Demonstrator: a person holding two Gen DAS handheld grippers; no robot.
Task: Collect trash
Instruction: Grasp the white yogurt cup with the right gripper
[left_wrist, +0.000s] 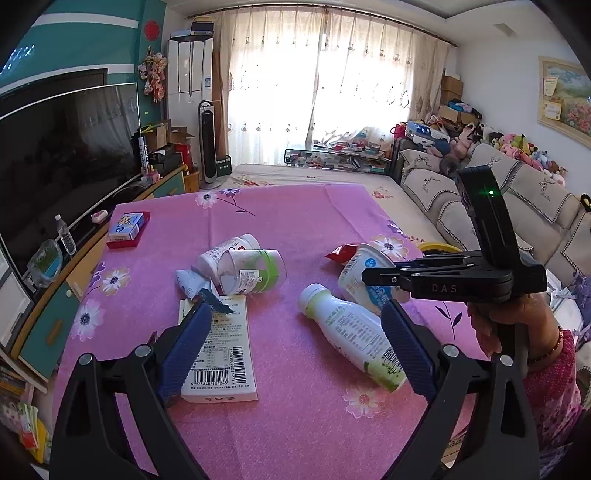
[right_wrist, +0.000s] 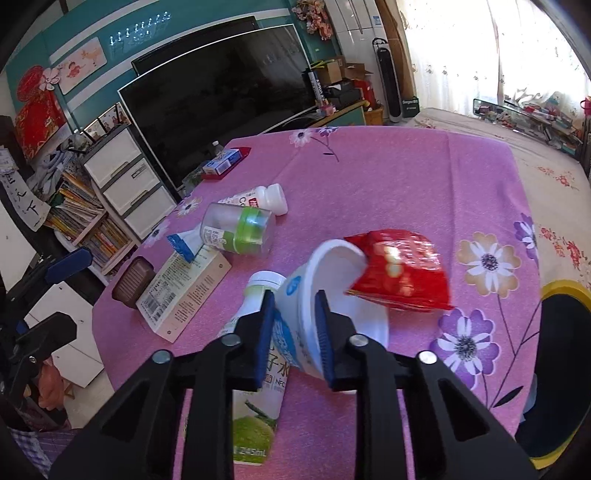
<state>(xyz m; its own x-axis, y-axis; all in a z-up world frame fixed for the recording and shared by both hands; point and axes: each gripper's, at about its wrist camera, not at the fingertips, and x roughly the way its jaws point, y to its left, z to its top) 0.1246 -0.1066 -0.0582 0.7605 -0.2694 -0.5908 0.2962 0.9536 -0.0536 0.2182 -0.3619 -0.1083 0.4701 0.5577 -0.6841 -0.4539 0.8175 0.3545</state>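
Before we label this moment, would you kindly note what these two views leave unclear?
- Right wrist view: the yellow-rimmed bin is cut off by the frame edge, its contents unseen.
- Right wrist view: the green-and-white drink bottle is partly hidden by the right gripper and the white paper cup it clamps.

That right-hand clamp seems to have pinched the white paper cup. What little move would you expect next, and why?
Probably a short lift, then a swing toward the yellow-rimmed bin on the right. The right hand-held gripper is shut on the white cup's wall, and the red snack bag lies against its rim, so rising slowly should clear it. The left hand-held gripper hangs open.
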